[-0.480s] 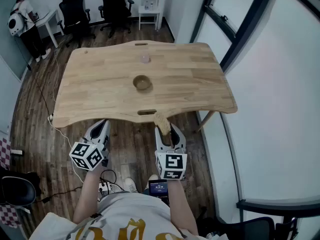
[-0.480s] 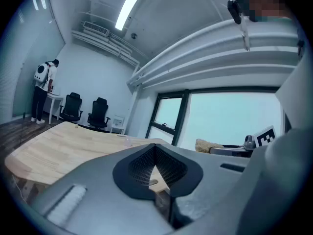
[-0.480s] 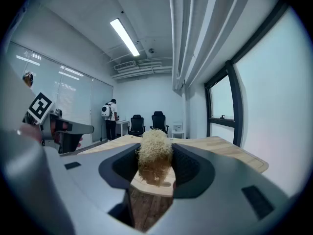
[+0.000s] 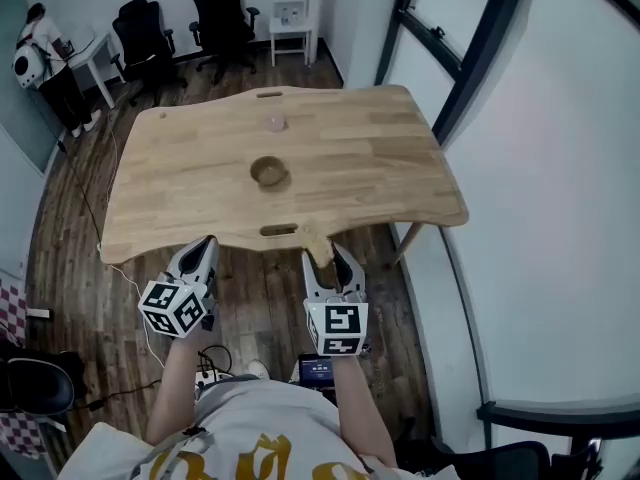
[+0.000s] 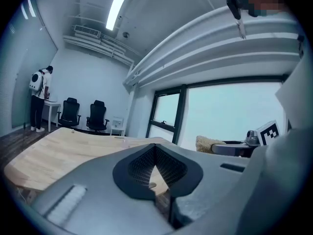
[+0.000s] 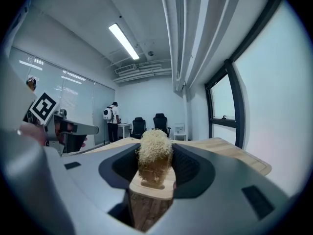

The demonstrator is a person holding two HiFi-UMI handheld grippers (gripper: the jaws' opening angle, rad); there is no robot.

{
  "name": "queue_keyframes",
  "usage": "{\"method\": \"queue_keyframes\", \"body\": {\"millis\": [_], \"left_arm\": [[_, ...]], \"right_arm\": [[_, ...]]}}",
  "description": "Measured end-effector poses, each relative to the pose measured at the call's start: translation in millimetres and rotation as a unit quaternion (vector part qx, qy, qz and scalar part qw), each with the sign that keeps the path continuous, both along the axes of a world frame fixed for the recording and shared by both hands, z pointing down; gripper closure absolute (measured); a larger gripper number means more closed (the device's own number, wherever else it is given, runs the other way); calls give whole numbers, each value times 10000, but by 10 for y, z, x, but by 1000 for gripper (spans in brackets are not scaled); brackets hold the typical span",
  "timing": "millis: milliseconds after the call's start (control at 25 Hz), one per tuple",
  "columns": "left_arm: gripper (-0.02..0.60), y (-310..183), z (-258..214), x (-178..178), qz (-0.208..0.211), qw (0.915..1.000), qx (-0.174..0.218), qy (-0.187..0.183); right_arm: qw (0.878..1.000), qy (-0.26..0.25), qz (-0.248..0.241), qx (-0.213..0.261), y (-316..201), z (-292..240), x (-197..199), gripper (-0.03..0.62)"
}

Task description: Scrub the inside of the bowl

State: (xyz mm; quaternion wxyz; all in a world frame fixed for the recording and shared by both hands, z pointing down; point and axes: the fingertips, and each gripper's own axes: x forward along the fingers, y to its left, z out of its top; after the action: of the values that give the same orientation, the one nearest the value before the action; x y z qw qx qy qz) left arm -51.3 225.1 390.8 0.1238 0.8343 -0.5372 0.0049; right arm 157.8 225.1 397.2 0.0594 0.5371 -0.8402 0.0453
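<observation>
A small brown wooden bowl (image 4: 268, 172) stands near the middle of the light wooden table (image 4: 180, 188), well ahead of both grippers. My right gripper (image 4: 325, 255) hovers at the table's near edge, shut on a tan fibrous scrubber (image 4: 318, 242). In the right gripper view the scrubber (image 6: 153, 154) sticks up between the jaws. My left gripper (image 4: 203, 245) is held off the table's near edge, above the floor, shut and empty (image 5: 155, 168). From the left gripper view the scrubber (image 5: 210, 143) shows at the right. The bowl's inside is too small to make out.
A small pinkish object (image 4: 275, 123) lies beyond the bowl. Office chairs (image 4: 220, 13) and a white side table (image 4: 290, 13) stand past the far edge. A person (image 4: 45, 58) stands at a desk far left. A window wall (image 4: 520, 168) runs along the right.
The whole scene has slid slightly up and left in the head view. Both grippers sit a little nearer the table's near edge; neither grip has changed.
</observation>
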Motion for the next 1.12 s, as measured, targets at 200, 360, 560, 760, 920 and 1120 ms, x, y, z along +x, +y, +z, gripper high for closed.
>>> {"method": "queue_keyframes", "body": {"millis": [200, 360, 560, 760, 920, 1120], "left_arm": [[581, -75, 55, 38, -69, 9998, -70, -185], [581, -251, 173, -16, -160, 9994, -160, -269], [581, -713, 383, -153, -231, 9989, -230, -327], [581, -1548, 447, -300, -188, 9994, -202, -196], [581, -2246, 375, -412, -8, 9998, -159, -100], [581, -2908, 385, -581, 247, 9994, -99, -205]], "right_arm": [[10000, -58, -74, -24, -106, 12, 95, 407], [9999, -97, -59, -103, -306, 96, 134, 407], [9998, 22, -35, -212, -726, 251, 80, 407], [9994, 210, -16, -275, -1467, 285, -70, 407], [9993, 250, 15, -290, -2123, 202, -318, 407], [9987, 315, 200, -354, -2790, 241, -552, 407]]}}
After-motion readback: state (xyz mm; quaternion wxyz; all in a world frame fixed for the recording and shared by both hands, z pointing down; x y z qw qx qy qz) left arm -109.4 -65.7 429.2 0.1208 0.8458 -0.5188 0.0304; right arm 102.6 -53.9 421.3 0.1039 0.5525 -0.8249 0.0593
